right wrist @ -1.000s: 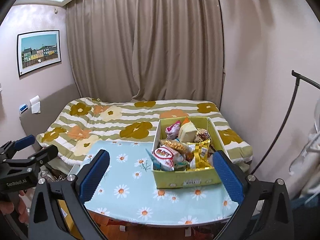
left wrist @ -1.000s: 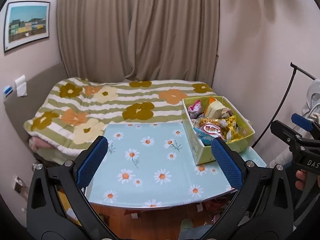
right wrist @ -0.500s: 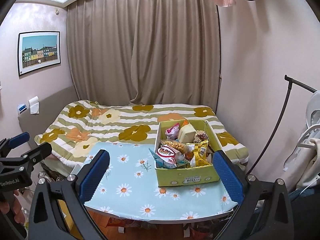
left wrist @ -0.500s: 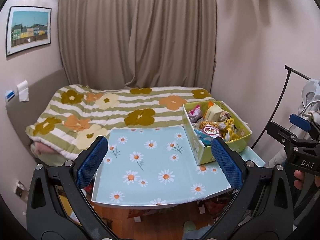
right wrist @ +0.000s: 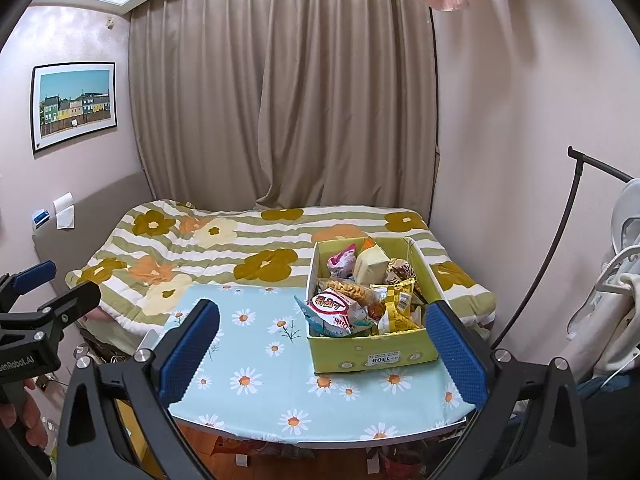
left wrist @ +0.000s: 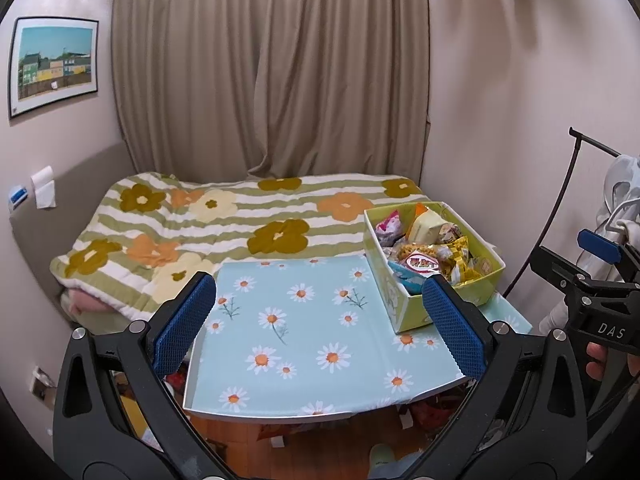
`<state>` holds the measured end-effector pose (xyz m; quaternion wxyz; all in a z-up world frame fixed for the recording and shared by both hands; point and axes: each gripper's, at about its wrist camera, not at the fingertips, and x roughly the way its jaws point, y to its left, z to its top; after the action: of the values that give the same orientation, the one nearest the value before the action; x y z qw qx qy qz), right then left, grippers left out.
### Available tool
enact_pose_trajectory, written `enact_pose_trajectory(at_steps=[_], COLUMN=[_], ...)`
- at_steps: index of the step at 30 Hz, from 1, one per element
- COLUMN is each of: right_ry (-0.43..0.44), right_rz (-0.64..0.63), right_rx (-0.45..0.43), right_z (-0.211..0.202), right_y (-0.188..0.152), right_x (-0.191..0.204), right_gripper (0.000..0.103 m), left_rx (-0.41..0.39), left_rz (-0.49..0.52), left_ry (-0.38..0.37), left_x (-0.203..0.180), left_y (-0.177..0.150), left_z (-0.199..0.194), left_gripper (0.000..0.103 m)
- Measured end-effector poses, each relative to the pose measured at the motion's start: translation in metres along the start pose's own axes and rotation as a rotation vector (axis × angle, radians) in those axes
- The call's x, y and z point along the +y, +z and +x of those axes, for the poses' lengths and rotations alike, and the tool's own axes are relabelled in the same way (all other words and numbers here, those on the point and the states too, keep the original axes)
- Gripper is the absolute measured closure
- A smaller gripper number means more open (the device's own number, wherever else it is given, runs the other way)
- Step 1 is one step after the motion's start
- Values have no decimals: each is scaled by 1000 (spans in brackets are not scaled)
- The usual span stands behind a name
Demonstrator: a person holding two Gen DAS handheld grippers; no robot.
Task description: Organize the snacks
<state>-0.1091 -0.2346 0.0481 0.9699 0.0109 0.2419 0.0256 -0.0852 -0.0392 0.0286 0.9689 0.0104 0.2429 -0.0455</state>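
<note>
A yellow-green cardboard box [right wrist: 372, 354] full of snack packets [right wrist: 334, 308] stands on the right side of a small table with a light-blue daisy cloth [right wrist: 260, 364]. The left wrist view shows the same box [left wrist: 404, 308] and cloth [left wrist: 304, 344]. My left gripper [left wrist: 320, 328] is open and empty, held back from the table's near edge. My right gripper [right wrist: 320, 350] is open and empty, in front of the box and short of it. Each gripper shows at the side of the other's view.
A bed with a striped flower quilt [right wrist: 256, 252] lies behind the table, and beige curtains [right wrist: 280, 100] hang at the back. A black clothes rack [right wrist: 560, 240] with white garments stands at the right. Snack packets and clutter lie on the floor under the table [left wrist: 276, 432].
Both grippers have pulled back and up from the table, so the table and box look smaller and farther away. Both stay open.
</note>
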Motion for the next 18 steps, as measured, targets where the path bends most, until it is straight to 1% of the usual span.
enact_pose_trajectory(at_steps=[18], right_ry=[-4], right_rz=[4], right_rx=[4], right_z=[2], right_y=[1], right_x=[-2], right_gripper=[0], left_rx=[3], left_rz=[-11], left_ry=[10], left_x=[4], left_y=[-1], left_z=[10], left_gripper=[1])
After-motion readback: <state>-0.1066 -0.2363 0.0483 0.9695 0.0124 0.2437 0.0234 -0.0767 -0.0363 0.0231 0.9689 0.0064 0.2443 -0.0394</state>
